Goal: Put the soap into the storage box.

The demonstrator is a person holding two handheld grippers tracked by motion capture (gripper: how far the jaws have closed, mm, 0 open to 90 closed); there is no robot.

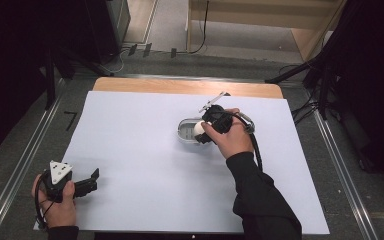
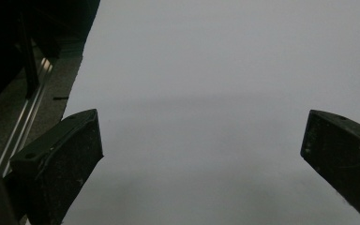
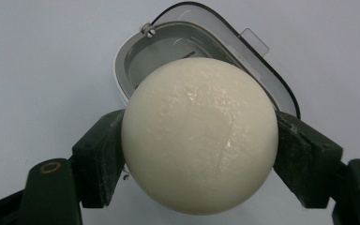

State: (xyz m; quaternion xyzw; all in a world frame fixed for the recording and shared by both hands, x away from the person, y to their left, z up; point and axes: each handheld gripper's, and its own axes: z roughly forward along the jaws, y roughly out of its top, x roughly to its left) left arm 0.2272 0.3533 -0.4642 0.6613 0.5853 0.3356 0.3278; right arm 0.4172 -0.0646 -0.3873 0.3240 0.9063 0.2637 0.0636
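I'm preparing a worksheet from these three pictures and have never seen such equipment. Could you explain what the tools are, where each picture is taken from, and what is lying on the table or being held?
A person sits at a table covered by a white sheet, with a hand-held gripper in each hand: a two-jawed tool. One picture looks down from above; the other two come from cameras riding on each tool. The right hand-held gripper clamps a cream-white ball above a small oval container with an open clear lid. The left hand-held gripper rests near the table's corner, jaws wide apart, holding nothing.

The right gripper (image 3: 199,140) clamps a white ball (image 3: 199,136) over what looks like a lidded container (image 3: 136,61).
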